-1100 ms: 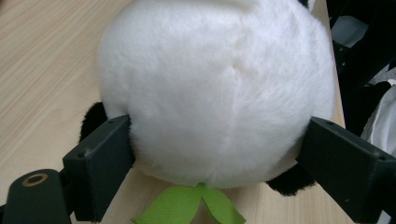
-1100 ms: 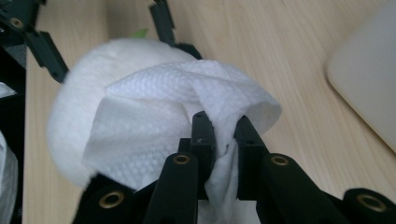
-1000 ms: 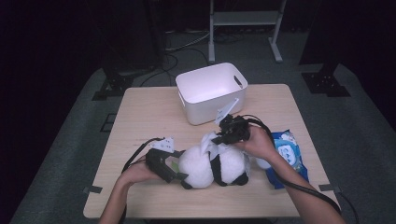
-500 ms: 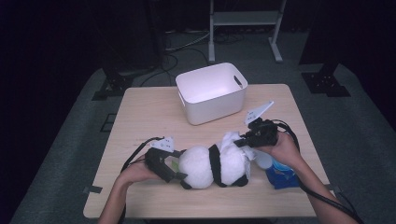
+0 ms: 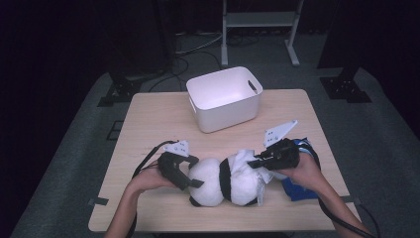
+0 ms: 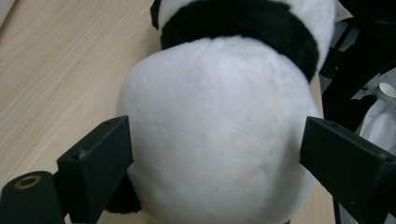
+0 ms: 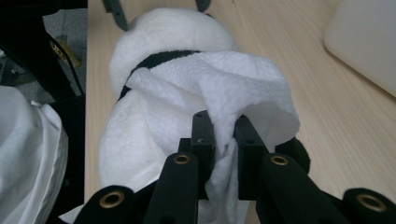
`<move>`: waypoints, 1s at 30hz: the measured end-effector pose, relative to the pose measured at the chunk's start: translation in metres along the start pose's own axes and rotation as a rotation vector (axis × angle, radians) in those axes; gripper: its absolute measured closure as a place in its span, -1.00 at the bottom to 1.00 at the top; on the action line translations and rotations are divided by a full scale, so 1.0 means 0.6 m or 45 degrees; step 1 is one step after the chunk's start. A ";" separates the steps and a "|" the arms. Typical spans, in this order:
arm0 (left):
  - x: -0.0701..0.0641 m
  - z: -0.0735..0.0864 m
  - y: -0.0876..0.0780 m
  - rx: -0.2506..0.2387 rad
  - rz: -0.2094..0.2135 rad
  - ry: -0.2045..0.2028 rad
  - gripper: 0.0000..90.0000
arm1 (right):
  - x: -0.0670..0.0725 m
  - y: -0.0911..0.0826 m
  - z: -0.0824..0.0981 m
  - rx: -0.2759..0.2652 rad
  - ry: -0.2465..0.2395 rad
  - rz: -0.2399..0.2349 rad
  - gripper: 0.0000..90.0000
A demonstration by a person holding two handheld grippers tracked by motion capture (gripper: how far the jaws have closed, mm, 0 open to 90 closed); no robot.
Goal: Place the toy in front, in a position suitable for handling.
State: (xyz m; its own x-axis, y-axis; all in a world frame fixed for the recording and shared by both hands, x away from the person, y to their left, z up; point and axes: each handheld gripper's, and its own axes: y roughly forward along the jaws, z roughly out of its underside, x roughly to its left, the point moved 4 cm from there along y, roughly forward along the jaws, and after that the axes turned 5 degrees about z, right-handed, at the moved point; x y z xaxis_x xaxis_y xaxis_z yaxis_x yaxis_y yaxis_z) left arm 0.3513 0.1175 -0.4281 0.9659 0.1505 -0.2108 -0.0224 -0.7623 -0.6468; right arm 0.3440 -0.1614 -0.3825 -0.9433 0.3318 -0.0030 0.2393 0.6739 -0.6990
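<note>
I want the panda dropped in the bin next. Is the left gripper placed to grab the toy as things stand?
Probably yes. The left gripper has its jaws spread on either side of the panda toy's white end, with nothing in between. The right gripper only pinches the white wipe draped on it.

At my twelve o'clock a white bin [image 5: 225,99] sits on the wooden table [image 5: 148,124], handle slot facing right. A blue pack [image 5: 299,191] lies at four o'clock, near the table's edge. A metal stand [image 5: 257,20] stands beyond.
</note>
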 end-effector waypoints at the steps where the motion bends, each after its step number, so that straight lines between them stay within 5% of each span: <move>1: 0.002 0.000 0.003 0.009 0.004 -0.005 -0.86 | 0.003 -0.001 0.000 -0.001 -0.006 -0.004 0.80; 13: -0.003 0.011 0.013 0.027 0.045 -0.011 -0.80 | 0.011 0.009 -0.032 0.046 -0.037 -0.025 0.80; 30: -0.018 0.013 0.012 0.044 0.025 0.031 -0.80 | 0.021 0.118 -0.117 0.137 -0.144 -0.128 0.80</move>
State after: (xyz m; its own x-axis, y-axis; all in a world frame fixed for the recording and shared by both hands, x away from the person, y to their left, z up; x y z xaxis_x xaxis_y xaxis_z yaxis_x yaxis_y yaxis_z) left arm 0.3389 0.1155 -0.4365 0.9712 0.1202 -0.2058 -0.0496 -0.7428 -0.6676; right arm 0.3652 -0.0630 -0.3819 -0.9826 0.1858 -0.0058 0.1224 0.6235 -0.7722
